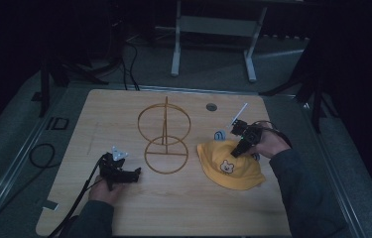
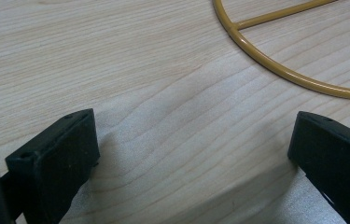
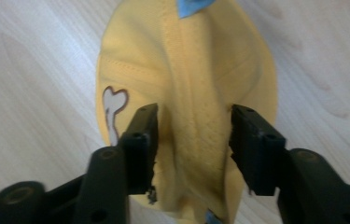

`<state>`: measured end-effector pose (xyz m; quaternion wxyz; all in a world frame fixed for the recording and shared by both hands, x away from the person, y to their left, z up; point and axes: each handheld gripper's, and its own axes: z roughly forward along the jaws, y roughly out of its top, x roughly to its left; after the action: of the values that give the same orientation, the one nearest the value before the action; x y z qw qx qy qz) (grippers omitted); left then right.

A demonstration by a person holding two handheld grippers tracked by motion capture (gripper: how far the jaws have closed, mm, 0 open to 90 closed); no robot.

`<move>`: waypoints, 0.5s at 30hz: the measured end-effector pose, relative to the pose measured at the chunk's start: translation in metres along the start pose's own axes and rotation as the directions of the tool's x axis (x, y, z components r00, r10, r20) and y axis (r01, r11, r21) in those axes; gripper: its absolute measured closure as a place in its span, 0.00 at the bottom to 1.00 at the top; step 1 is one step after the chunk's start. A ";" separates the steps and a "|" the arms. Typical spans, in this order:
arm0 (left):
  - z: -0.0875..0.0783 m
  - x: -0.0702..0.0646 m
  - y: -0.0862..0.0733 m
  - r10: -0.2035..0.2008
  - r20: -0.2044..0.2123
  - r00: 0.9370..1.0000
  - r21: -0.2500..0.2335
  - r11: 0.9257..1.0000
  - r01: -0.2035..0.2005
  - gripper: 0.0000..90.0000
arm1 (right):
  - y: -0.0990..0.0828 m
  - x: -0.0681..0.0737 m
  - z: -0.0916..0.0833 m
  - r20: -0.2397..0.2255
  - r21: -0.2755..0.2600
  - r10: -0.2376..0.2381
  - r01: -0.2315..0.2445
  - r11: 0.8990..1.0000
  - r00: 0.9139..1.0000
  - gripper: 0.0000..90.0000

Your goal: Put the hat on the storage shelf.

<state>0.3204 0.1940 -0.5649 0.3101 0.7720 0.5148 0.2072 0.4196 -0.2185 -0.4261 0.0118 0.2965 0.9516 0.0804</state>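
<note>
- Yellow fabric bunches between your right gripper [image 3: 193,135] jaws: they stand part-closed astride a raised fold along the crown of the cap [image 3: 186,93], and it is not clear that the pads press on it yet. If you lift now, the fold may slide out.
- Thin cloth is all you have there. Pinch only the top layer and the cap will hang lopsided, or drag across the desk [image 1: 183,208] instead of rising.
- The cap lies flat on the desk's right half, brim towards you, bear patch [image 1: 227,167] facing up, just right of the wire stand [image 1: 165,141]. A blue tag [image 1: 219,134] peeks out at its far edge; catch that alone and the cap will swing.
- Swing the cap across too low and it may knock the light stand's rings and tip them.
- Your left gripper [image 2: 191,154] rests on the desk with jaws wide and empty, close to the stand's base ring [image 2: 275,60]. Nudge forward and you will push the stand away.
</note>
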 end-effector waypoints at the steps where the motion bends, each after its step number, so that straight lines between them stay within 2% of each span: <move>1: 0.000 0.000 0.000 0.000 0.000 1.000 0.000 1.000 0.000 0.02 | 0.001 0.000 0.001 -0.005 0.005 -0.002 0.002 1.000 1.000 0.69; 3: 0.000 0.000 0.000 0.001 -0.001 1.000 0.000 1.000 -0.001 0.02 | 0.002 0.001 0.001 -0.008 0.012 -0.011 0.011 1.000 1.000 0.78; 4: 0.000 0.000 0.000 0.000 0.000 1.000 0.000 1.000 0.000 0.02 | 0.003 0.002 0.000 0.012 0.015 -0.017 0.017 1.000 1.000 0.82; 6: 0.000 0.000 0.000 -0.003 0.000 1.000 -0.001 1.000 0.003 0.02 | 0.003 0.004 -0.001 0.020 0.010 -0.027 0.027 1.000 0.999 0.87; 9: 0.000 0.000 0.000 -0.001 0.000 1.000 0.000 1.000 0.001 0.02 | 0.003 0.008 -0.003 0.043 0.015 -0.053 0.052 0.999 0.998 0.88; 15: 0.000 0.000 0.000 -0.003 -0.001 1.000 -0.002 1.000 0.003 0.02 | 0.003 0.015 -0.008 0.052 0.030 -0.093 0.091 0.995 0.994 0.89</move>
<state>0.3204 0.1937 -0.5650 0.3111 0.7707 0.5159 0.2075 0.4085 -0.2085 -0.4169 0.0369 0.2545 0.9646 0.0588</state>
